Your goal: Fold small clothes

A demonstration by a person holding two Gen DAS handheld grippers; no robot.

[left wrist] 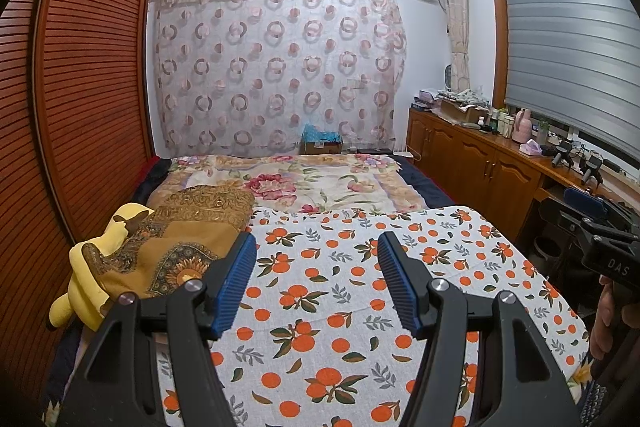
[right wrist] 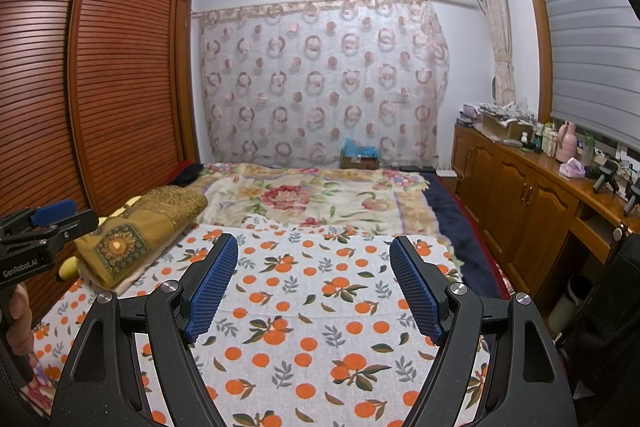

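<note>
Orange-print cloth (left wrist: pixel 360 291) flat between spread left gripper (left wrist: pixel 316 267), right gripper (right wrist: pixel 314 267)

The right gripper (left wrist: pixel 600 227) body carried "DAS"; the left gripper (right wrist: pixel 44 223) body carried "GenRobot.AI".

A printed cloth (left wrist: pixel 360 291) is lying on the near bed, a folded blanket (left wrist: pixel 192 235) sitting at its left. A cabinet (left wrist: pixel 480 163) is standing right, a wardrobe (left wrist: pixel 80 87) left

White cloth (left wrist: pixel 360 287) printed with oranges; ochre sunflower-patterned blanket (left wrist: pixel 180 247).
</note>
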